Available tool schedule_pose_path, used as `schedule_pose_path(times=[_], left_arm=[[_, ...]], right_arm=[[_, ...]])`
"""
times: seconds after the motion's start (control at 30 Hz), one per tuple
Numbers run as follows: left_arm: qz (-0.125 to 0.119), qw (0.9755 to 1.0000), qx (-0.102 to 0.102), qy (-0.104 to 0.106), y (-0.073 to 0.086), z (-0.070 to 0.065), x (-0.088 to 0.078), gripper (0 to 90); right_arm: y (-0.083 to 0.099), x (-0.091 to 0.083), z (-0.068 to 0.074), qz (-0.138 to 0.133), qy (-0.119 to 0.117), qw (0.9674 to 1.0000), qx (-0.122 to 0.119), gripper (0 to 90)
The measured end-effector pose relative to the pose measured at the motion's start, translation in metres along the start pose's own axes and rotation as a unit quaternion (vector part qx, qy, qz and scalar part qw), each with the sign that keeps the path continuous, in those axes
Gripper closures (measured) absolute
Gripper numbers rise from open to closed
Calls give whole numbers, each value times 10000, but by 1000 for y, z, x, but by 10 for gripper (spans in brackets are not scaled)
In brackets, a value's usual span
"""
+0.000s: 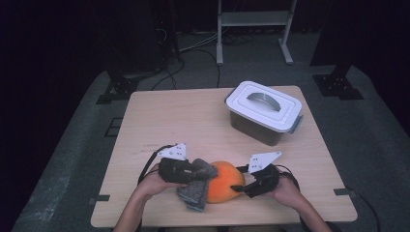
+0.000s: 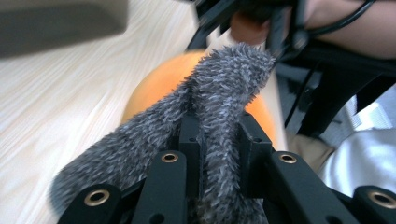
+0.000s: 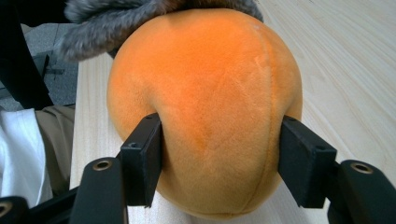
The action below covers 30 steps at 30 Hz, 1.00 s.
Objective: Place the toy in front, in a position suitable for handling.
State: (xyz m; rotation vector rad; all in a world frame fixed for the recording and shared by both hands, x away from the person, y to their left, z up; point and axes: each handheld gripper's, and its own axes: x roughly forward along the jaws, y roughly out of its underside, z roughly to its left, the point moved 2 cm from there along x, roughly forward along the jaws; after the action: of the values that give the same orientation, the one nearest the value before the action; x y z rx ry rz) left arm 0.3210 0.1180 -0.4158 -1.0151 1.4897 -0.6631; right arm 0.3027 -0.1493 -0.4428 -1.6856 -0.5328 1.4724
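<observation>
An orange plush ball [image 1: 223, 182] rests near the table's front edge, between the two hands. A grey fuzzy piece [image 1: 195, 192] hangs against its left side. My left gripper [image 1: 205, 172] is shut on that grey fuzzy piece [image 2: 219, 98], whose pile bulges up between the black jaws [image 2: 219, 140], with the orange ball [image 2: 156, 86] just behind it. My right gripper [image 1: 238, 186] comes in from the right and is shut on the orange ball [image 3: 210, 93]; its two pads press into the plush sides [image 3: 222, 144]. The grey fuzz [image 3: 107, 23] drapes over the ball's far top.
A dark plastic box with a latched white lid and grey handle [image 1: 263, 110] stands at the back right of the wooden table [image 1: 169, 121]. The person's lap is close against the front edge. A metal frame and cables stand on the floor beyond the table.
</observation>
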Motion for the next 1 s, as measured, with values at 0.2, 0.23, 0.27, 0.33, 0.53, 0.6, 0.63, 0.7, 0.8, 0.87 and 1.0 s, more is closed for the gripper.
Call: schedule_pose_path(times=[0.2,0.23,0.27,0.33,0.53,0.6,0.63,0.7,0.8,0.87,1.0], left_arm=[[133,9998,59,-128,2,1,1,750],[152,9997,18,-167,5,3,0,750],[148,9997,-36,-188,8,5,-2,750],[154,9995,-128,-254,15,10,-6,750],[-50,9998,-141,-135,15,10,-6,750],[-139,9998,-71,-76,11,7,-4,750],[-199,9998,-34,-77,8,6,-2,751],[-226,9997,-17,-121,5,5,0,750],[-161,9997,-42,-204,6,7,0,750],[-41,9995,-47,-297,10,9,-3,750],[-121,9994,-190,-250,16,13,-6,750]], right_arm=[[2,-1,-1,38,-11,10000,-31,367],[2,-2,-2,48,-12,10000,-39,367],[3,-2,-2,31,-14,10000,-38,367],[4,-3,-4,43,-28,10000,-21,367],[5,-3,-4,41,-16,10000,14,371],[4,-2,-1,-21,18,10000,-27,374],[3,-2,1,-48,47,9999,-76,376],[0,-1,4,-50,108,9996,-259,377],[1,-1,4,-53,116,9995,-274,377],[2,-2,2,-49,94,9997,-236,376],[3,-2,-1,-64,54,9998,-166,370]])
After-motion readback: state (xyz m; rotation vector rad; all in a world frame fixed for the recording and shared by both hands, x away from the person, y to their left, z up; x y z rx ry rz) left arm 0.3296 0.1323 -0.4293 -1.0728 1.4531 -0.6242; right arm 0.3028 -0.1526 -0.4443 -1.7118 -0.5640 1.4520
